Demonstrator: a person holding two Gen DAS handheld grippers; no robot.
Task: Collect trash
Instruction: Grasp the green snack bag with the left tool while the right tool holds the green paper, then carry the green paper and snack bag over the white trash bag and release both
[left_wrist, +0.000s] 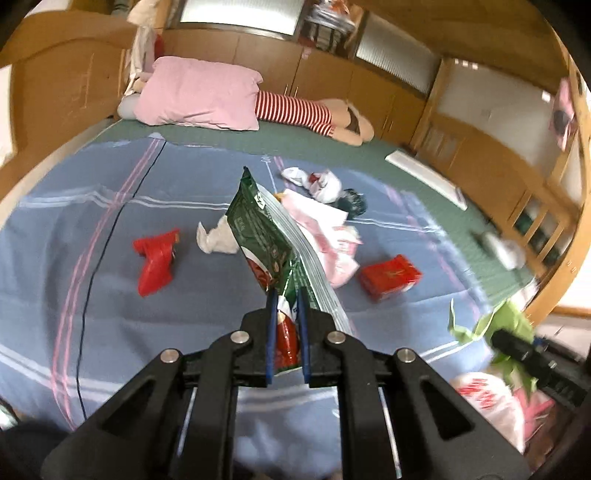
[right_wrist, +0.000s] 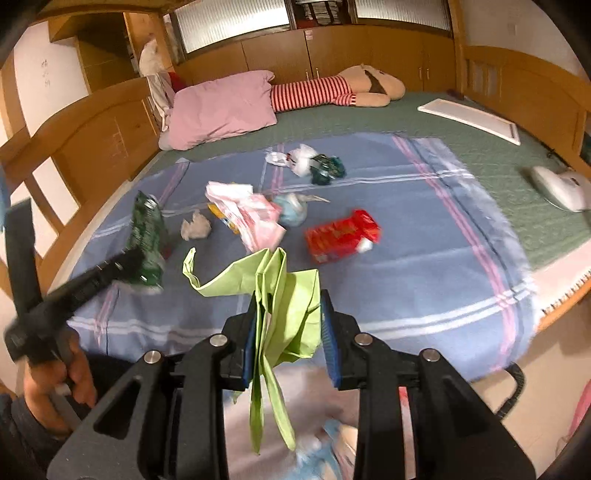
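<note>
2 claws are loaded: our left claw (left_wrist: 285, 295) is clamped on a green snack wrapper (left_wrist: 264, 236), our right claw (right_wrist: 290, 314) grips the green bag (right_wrist: 280, 295) by its fabric. We should hold the bag mouth open (it hangs slack), then release the wrapper over it. Wrapper juts up beyond the left claw's tips, above the bed (left_wrist: 74, 221).

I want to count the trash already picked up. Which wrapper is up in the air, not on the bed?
The green snack wrapper, pinched in the left tongs. The red box, white tissue and pink bag lie on the blue sheet.
</note>
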